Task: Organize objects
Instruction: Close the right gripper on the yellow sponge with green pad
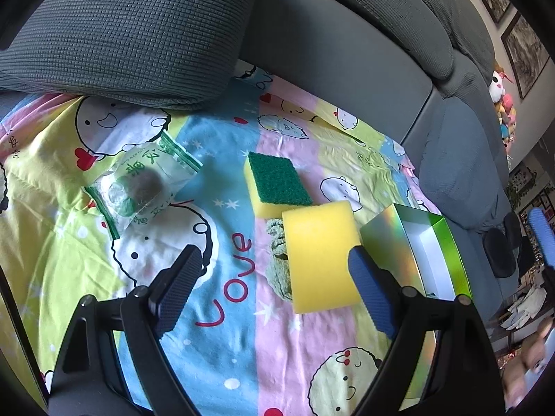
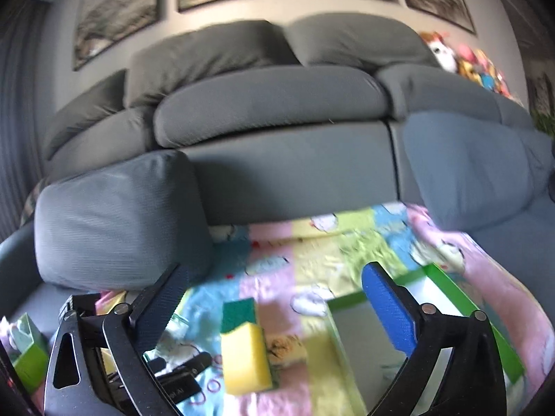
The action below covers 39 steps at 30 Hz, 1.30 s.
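On the cartoon-print blanket (image 1: 225, 131) lie a yellow sponge with its green scouring side up (image 1: 277, 183), a plain yellow sponge (image 1: 322, 256) resting on a crumpled green cloth (image 1: 277, 270), and a clear zip bag with round items (image 1: 142, 187). To the right of them stands an open, shiny green box (image 1: 426, 249). My left gripper (image 1: 274, 251) hovers open in front of the sponges, holding nothing. In the blurred right wrist view my right gripper (image 2: 277, 270) is open and empty above the blanket, with a sponge (image 2: 242, 350) and the box (image 2: 447, 279) below it.
A grey cushion (image 1: 131, 34) sits on the blanket's far left corner, and the sofa back (image 1: 329, 52) runs behind it. Plush toys (image 1: 503, 104) are piled on the sofa's right end. A green tissue box (image 2: 27, 346) stands at the left.
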{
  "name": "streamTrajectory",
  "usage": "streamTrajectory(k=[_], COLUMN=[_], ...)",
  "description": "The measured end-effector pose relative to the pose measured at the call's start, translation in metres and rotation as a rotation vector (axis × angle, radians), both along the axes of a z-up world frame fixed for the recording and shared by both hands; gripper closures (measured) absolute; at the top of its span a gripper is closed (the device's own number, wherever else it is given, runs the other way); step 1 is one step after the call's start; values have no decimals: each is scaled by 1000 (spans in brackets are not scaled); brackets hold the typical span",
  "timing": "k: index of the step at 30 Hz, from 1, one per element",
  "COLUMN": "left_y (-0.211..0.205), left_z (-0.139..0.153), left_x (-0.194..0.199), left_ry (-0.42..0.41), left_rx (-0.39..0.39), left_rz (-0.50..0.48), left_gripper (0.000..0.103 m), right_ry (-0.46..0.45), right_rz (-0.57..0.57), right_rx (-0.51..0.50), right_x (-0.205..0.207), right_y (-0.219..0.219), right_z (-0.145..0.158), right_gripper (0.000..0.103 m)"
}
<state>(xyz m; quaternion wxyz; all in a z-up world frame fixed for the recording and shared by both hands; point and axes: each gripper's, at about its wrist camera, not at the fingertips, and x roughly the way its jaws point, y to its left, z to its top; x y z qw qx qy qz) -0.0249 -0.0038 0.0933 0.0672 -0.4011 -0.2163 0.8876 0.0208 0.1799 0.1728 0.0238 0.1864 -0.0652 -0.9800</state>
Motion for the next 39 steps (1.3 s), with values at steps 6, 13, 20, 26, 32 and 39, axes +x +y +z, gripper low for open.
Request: streamTrajectory(k=[6,13,20,26,32,39], left_y=[1,2,6,8,8,12], left_z=[-6,-16,-20,-22,-28,-31], left_x=[-2,-7,-9,-9,-11,-12], left_ry=[-18,-59,-84,-102,-139,-157], left_rx=[-17,7,19,27,50,62], left_rz=[12,22,-3,-22,-27,-40], left_gripper=[17,17,18,19,19,19], right_ry=[-127,-213,-306,-406,-447,-494], right_rz=[83,20,2,28,52,74], right_rx=[-235,-311,-226,-224,-270,-335], right_x=[-25,-33,-46,-57,-61,-66], right_y=[18,33,24,22,28,33], right_z=[-32,-59,-75,-95,-102,-110], right_gripper=[2,2,36,46,46,44])
